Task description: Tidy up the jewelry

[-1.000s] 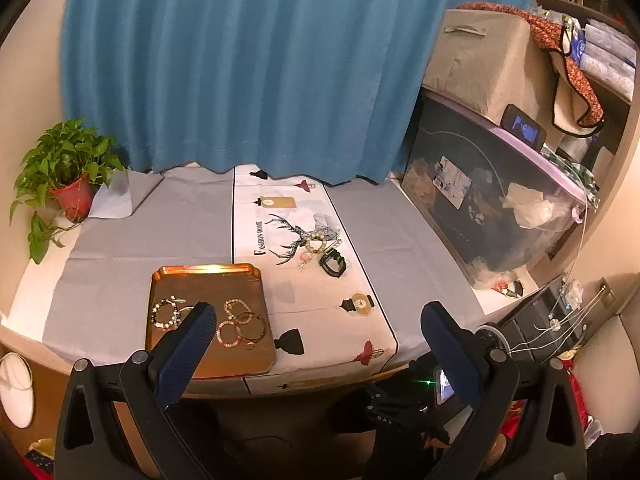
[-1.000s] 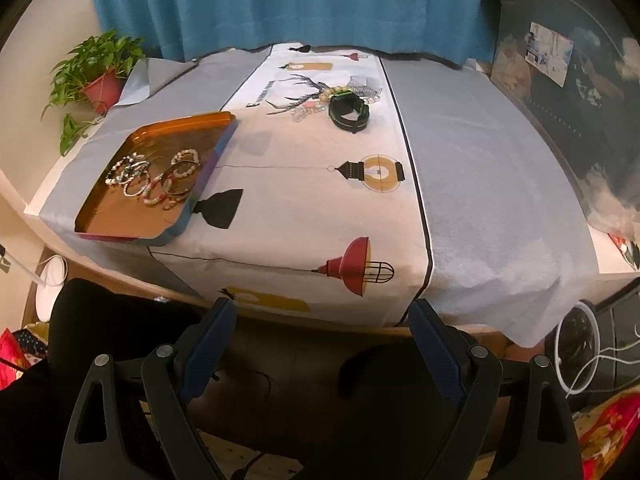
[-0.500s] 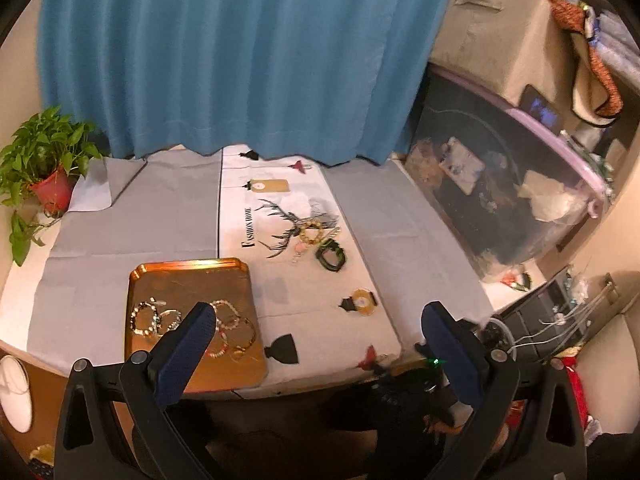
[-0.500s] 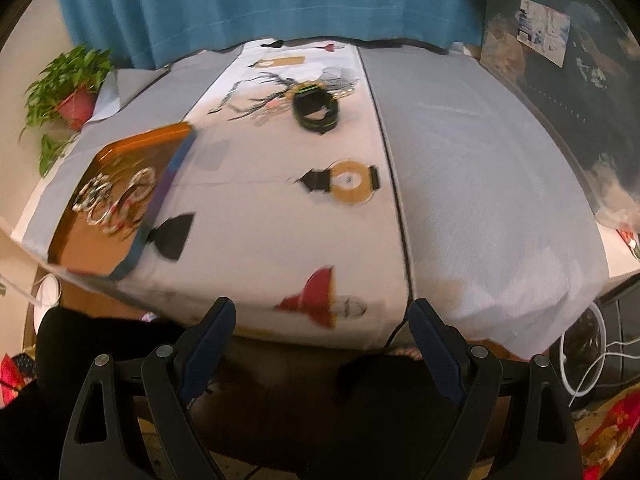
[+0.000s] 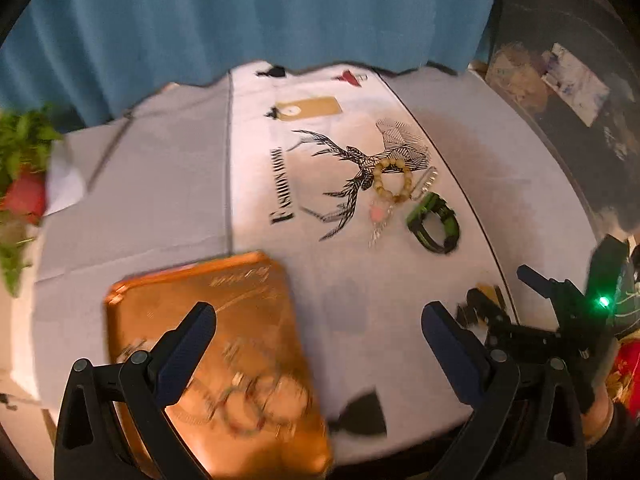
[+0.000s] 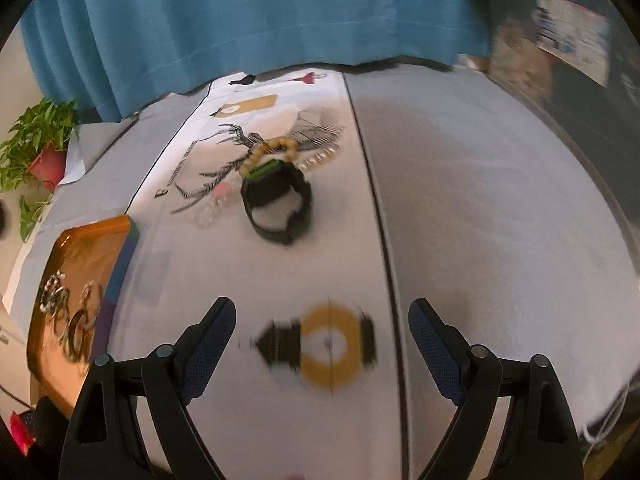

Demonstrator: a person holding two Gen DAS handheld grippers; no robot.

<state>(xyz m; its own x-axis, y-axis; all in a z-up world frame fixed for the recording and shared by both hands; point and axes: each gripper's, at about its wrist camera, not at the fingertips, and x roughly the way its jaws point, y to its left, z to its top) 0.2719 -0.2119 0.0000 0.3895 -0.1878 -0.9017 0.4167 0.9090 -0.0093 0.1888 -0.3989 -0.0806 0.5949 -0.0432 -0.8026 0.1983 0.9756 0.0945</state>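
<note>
Left gripper (image 5: 318,330): jaws spread wide, nothing held between them, hovering over the near edge of the table (image 5: 500,168), with the left finger above the orange tray (image 5: 208,300). Several bracelets (image 5: 248,404) are seen lying in the tray's near end; blur hides their details. Right gripper (image 6: 322,328): also spread wide and empty, above a printed yellow-and-black lantern motif (image 6: 324,346) on the white table runner (image 6: 192,272).

Further out on the runner, loose jewelry is laid by a black stag print (image 5: 352,178): a beige beaded bracelet (image 5: 392,180), a black-and-green watch (image 5: 434,222) just beside it, a pink charm piece (image 5: 378,216), and what is probably a silver chain (image 5: 426,182). "FASHION HOME" (image 5: 282,186) can be read beside the stag.

A grey cloth (image 6: 480,200) is spread on either side of the runner. A blue curtain (image 5: 248,12) hangs behind the table, a potted plant (image 6: 38,144) stands at the far left corner, and a dark container (image 5: 568,92) with papers inside sits at right. Nothing stands between either gripper and the loose jewelry.
</note>
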